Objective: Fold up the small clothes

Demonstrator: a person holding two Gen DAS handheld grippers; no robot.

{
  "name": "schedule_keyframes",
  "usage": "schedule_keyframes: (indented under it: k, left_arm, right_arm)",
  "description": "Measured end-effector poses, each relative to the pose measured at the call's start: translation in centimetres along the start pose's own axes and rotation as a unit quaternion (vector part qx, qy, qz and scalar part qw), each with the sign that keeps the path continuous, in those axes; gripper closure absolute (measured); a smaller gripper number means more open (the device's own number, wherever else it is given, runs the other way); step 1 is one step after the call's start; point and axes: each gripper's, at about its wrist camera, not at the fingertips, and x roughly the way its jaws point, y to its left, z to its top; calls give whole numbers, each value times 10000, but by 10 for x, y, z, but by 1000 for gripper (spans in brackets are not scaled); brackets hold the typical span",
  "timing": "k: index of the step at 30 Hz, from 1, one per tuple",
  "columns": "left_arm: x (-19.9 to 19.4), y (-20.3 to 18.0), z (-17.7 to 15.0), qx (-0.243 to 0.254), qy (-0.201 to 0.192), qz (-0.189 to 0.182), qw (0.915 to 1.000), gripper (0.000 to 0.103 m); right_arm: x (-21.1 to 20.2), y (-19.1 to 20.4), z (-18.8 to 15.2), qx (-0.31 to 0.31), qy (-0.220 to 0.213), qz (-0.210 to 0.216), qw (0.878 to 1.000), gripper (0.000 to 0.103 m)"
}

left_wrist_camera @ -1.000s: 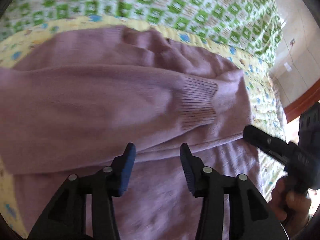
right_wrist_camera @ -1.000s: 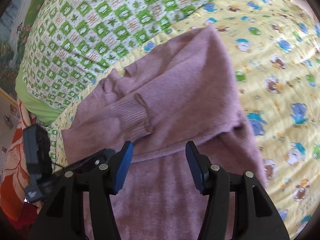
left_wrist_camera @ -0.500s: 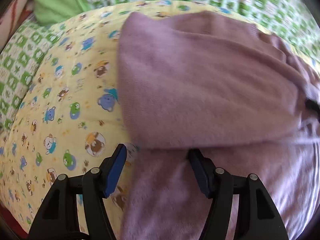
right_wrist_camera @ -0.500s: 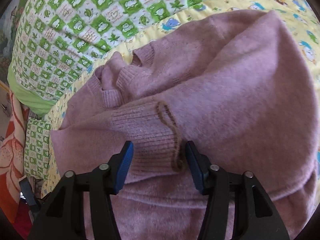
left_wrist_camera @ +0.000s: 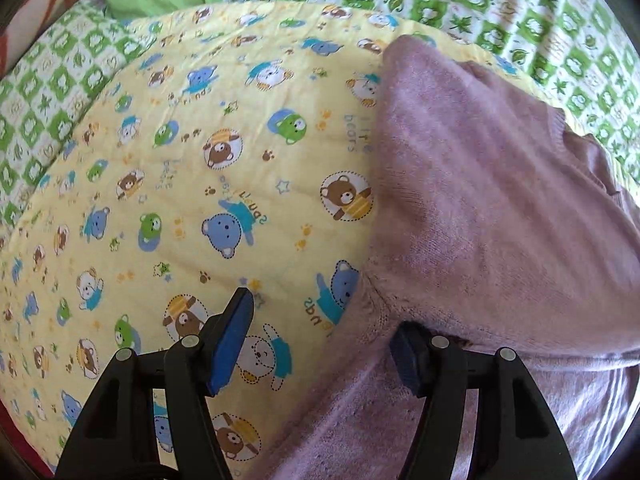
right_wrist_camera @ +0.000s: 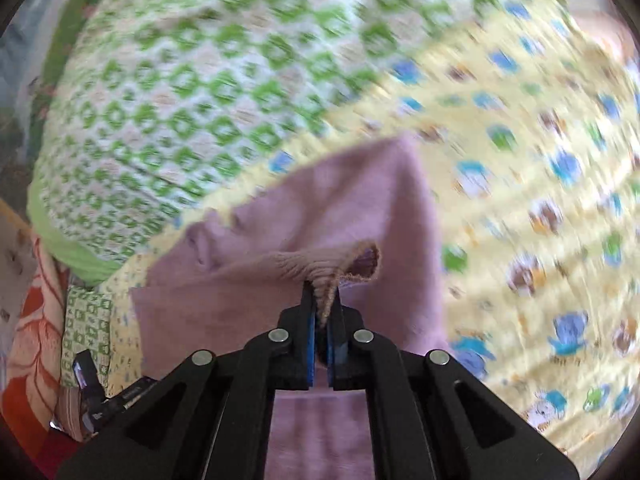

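The jaws of the left gripper stand wide apart, pointing steeply down over the bed, with nothing clamped between them. Its left finger hangs above the bare yellow bear-print quilt; its right finger tip sits at or under the folded edge of the mauve sweater, and whether it touches the knit cannot be told. To the left of the sweater's side edge the quilt lies flat and uncovered all the way out to the green-and-white checked blanket, which borders it on the left and along the top. The sweater fills the right half of that view, its folded layer lapping over the lower part.

The right gripper has its jaws pressed together on the ribbed cuff of the sweater's sleeve, lifted clear of the body of the garment so the cuff's opening shows. The right wrist view is blurred. Right of the sweater there, the yellow quilt again lies open. At the lower left edge of that view a small piece of the other black tool shows.
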Motion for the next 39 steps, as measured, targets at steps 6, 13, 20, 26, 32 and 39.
schedule_keyframes:
  k: [6,13,20,26,32,39]
  left_arm:
    - [4,17,4,-421,93,-120,9990,37]
    - [10,30,6,-650,145,-257,9974,36]
    - [15,31,5,-585,227,-263,9977,35]
    - [7,31,2,-407,339,-302,9981,35]
    - [-2,40,-13,-340,399,-328,9981,35]
    - [-19,47,-44,-48,458,-521,9976,37]
  right_arm:
    - [12,-7,-14,8,128,-76,9999,98]
    - [7,6,-1,-288,-18,-34,9996,98]
    - [30,-10,-17,-404,391,-585,9967,94]
    - [16,-12,-18,-344,269,-718,9965,84]
    - [-9,-13,-29,-379,166,-807,9959,75]
    - [-31,-16,-59,-462,226,-845,9951,70]
